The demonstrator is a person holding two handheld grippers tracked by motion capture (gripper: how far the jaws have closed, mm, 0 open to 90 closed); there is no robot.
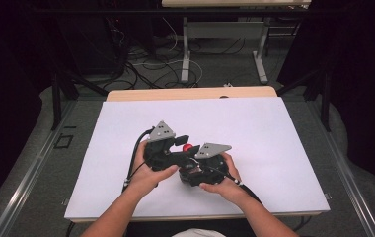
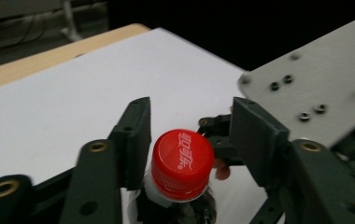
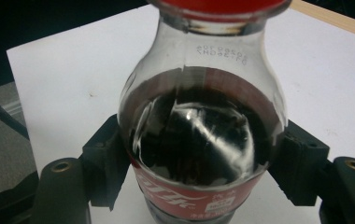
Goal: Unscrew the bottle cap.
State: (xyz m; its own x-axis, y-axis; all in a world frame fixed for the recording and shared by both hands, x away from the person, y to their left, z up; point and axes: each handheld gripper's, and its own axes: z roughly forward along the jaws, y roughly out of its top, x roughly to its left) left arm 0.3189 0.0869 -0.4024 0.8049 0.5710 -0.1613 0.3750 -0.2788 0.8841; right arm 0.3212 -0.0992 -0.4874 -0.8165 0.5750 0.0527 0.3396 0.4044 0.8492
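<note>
- While the right gripper point(image 3: 199, 186) clamps the cola bottle point(image 3: 199, 140) around its body, pads pressed to both sides just above the red label, the bottle stands held over the white table sheet point(image 1: 274, 128) near the person's edge.
- Left gripper point(image 2: 189, 140) sits around the red cap point(image 2: 181, 163): one jaw lies against the cap's side, the other stands a little apart from it, so the cap is between the jaws but not squeezed.
- Judged from this, the step in hand is unscrewing the cap, caught between two turns.
- Next move calls for closing the left jaws squarely on the cap's ribbed side, then rolling that wrist while the right grip keeps the bottle from spinning.
- Cap looks seated on the neck.
</note>
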